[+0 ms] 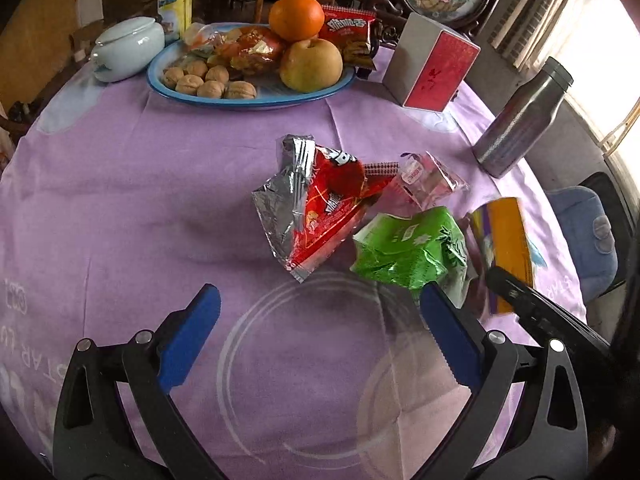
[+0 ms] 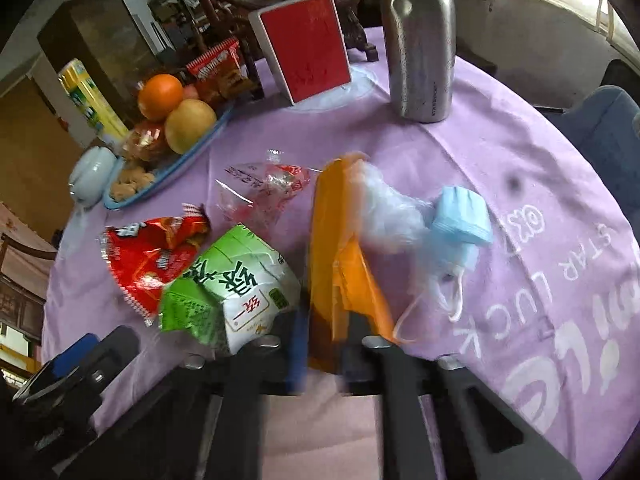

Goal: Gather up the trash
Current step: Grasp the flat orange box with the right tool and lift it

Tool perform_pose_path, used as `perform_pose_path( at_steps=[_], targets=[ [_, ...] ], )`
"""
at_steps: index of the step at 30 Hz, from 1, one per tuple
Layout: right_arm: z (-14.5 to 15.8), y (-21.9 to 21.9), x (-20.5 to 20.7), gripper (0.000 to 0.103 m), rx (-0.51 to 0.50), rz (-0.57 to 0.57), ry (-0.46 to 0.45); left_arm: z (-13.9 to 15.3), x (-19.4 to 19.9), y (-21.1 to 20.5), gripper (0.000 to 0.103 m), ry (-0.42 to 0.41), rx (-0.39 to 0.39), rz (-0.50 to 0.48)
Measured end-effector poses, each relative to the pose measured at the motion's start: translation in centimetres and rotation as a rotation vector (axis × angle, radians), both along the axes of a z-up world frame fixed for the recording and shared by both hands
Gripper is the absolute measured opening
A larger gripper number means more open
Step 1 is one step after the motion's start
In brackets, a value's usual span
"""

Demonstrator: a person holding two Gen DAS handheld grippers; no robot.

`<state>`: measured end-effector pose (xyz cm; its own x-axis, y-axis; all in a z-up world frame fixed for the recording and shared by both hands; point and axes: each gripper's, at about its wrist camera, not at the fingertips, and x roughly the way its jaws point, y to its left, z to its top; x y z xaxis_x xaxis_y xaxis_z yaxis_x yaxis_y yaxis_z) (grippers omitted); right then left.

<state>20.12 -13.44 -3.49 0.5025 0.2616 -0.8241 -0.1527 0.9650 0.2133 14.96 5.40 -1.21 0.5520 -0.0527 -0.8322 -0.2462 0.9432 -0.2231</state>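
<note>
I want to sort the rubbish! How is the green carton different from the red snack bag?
The green carton is a squashed box of card; the red snack bag is thin crinkly foil, torn open and silver inside. The carton lies nearer the grippers, the bag farther in. Both are crumpled and lie on the purple tablecloth.

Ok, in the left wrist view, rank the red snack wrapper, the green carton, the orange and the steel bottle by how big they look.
1. red snack wrapper
2. green carton and steel bottle: look alike, not ranked
3. orange

The orange sits far back on the plate, so nearness skews this.
</note>
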Motion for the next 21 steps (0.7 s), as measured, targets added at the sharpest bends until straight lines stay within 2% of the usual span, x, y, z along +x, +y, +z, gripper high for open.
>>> perform_pose_path(
  at_steps=[5,9,13,21],
  targets=[
    [2.7,-2.3,-4.4,0.01,0.104,0.02,-0.063,0.4,-0.2,-0.8,0.096,-0.009,0.011,-0.027],
    [3.8,-4.2,-8.7,0.01,0.155,0.059,-0.083,0.3,-0.2,-1.6,0.096,-0.005,0.01,-0.05],
    [3.1,-6.3,-12.3,0.01,0.177,0.063,-0.07,0.2,-0.4,-2.2,0.096,-0.001,0.005,-0.07],
    [1.4,-9.6,-15.9,0.01,0.164,-0.008,-0.061,-0.2,-1.0,-3.7,0.096,0.012,0.024,-0.111]
  ],
)
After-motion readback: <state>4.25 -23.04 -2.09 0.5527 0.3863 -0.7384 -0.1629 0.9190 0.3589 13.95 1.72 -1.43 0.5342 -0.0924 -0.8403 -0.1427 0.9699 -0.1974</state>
